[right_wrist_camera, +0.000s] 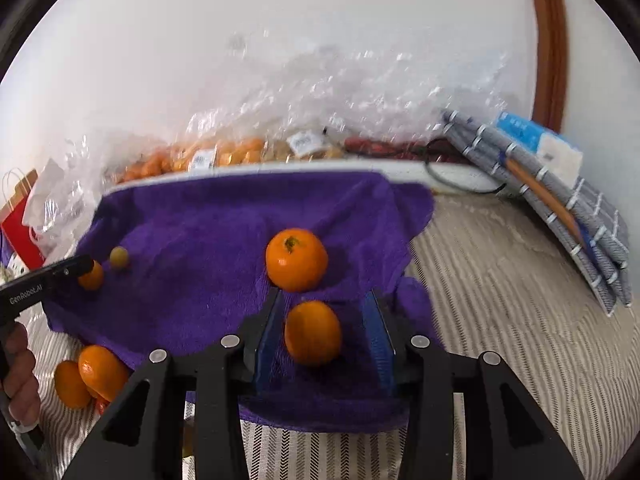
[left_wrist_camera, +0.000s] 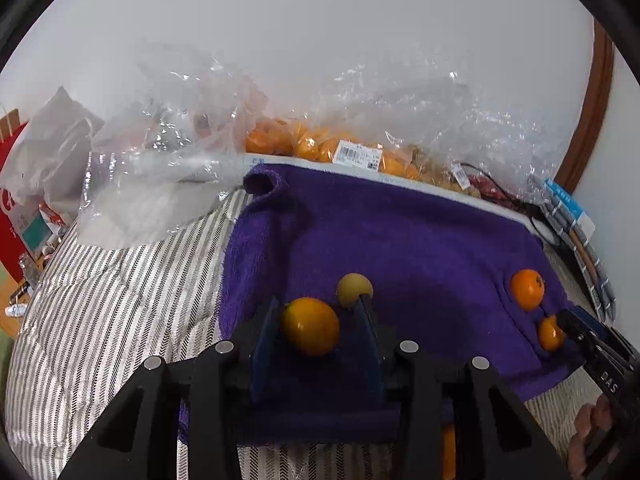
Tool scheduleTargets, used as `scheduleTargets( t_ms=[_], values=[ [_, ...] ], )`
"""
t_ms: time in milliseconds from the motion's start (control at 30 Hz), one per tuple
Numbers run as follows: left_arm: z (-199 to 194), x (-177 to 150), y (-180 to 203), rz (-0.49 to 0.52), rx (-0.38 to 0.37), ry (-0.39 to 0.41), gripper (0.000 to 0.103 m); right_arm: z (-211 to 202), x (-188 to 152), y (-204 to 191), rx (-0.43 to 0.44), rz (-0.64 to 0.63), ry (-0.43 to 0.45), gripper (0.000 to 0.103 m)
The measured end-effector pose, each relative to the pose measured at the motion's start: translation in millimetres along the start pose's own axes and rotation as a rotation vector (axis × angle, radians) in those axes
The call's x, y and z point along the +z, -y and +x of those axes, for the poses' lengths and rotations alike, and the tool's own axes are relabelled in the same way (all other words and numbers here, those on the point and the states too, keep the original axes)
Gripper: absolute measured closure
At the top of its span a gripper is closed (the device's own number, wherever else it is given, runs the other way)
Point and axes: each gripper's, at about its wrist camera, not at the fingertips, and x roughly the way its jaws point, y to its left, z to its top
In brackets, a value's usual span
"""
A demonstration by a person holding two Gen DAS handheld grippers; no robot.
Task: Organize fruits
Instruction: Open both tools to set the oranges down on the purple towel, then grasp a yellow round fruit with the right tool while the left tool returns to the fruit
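Observation:
A purple towel (left_wrist_camera: 420, 232) lies spread over the striped bedcover. My left gripper (left_wrist_camera: 320, 312) stands open around an orange (left_wrist_camera: 310, 326) resting on the towel; there is a gap at the right pad. Just beyond it sits a small yellowish fruit (left_wrist_camera: 355, 290). My right gripper (right_wrist_camera: 326, 300) is open too, with another orange (right_wrist_camera: 313, 333) lying loose between its blue pads (right_wrist_camera: 378, 336). A stemmed orange (right_wrist_camera: 297, 260) sits ahead of it. In the right wrist view the left gripper (right_wrist_camera: 80, 266) shows at the far left of the towel.
Clear plastic bags (left_wrist_camera: 168, 160) with packed oranges (left_wrist_camera: 280, 140) line the wall behind a white edge. A red paper bag (left_wrist_camera: 12, 200) stands far left. Folded grey mats (right_wrist_camera: 560, 208) lean at the right. Two oranges (right_wrist_camera: 100, 372) lie on the striped cover (right_wrist_camera: 500, 300) off the towel.

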Motion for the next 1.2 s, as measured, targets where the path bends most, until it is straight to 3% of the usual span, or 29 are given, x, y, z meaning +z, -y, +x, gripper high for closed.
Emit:
scheduleTargets(
  t_ms=[267,333,467,700,967,1000,1100,1200],
  values=[
    [-26,5,-10,-0.043,-0.023,0.122,0.065,-35,5,-3,-0.002,0.010,0.106,0.061],
    [-30,6,-10,-0.046,-0.029,0.137,0.065,-40,3,-5,0.015,0.027,0.067,0.061],
    [-32,9,-13,-0.053,-0.114,0.112,0.065,-45,-15,-17,0.074,0.011,-0.037,0.061],
    [-46,9,-17,-0.077,-0.138,0.162,0.055,-55,-52,-53,0.141,-0.059,-0.097,0.061],
    [-63,1,-29,-0.076,-0.101,0.171,0.055,-37,-54,-59,0.184,-0.002,-0.176,0.066],
    [-65,-1,-31,-0.066,-0.115,0.148,0.055,-33,-53,-58,0.189,0.012,-0.192,0.073],
    [-77,-14,-31,-0.003,-0.100,0.135,0.055,-27,-54,-56,0.238,0.038,-0.198,0.078],
    [-90,-27,-29,0.053,-0.110,0.110,0.055,-30,-57,-59,0.231,0.035,-0.186,0.078]
  ],
)
